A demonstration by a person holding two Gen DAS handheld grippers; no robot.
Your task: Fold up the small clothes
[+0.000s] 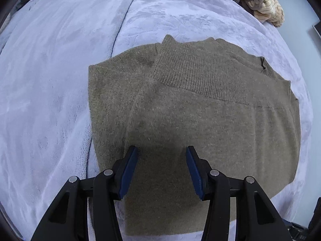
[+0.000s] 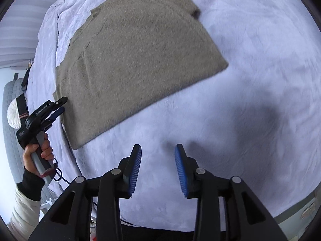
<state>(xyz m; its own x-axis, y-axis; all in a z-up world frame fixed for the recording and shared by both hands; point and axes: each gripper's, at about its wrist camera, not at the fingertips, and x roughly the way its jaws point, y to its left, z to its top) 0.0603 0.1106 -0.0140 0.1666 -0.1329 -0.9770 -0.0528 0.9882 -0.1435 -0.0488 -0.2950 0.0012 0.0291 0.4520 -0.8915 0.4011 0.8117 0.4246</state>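
Observation:
An olive-brown knit sweater point(image 1: 200, 110) lies folded flat on a lavender blanket point(image 1: 50, 80), its ribbed band across the far side. My left gripper point(image 1: 161, 150) hovers open right over the sweater's near part, with only flat fabric under the gap and nothing pinched. In the right wrist view the sweater point(image 2: 130, 60) lies at the upper left, and the left gripper point(image 2: 62, 105) sits at its left edge, held by a person's hand point(image 2: 38, 150). My right gripper point(image 2: 158, 147) stands open over bare blanket point(image 2: 250, 80), apart from the sweater's near corner.
A heap of cream and brown knitwear point(image 1: 258, 0) lies at the blanket's far right corner. A seam point(image 1: 122, 26) runs down the blanket left of the sweater. Beyond the blanket's left edge stands a grey quilted surface point(image 2: 10, 120).

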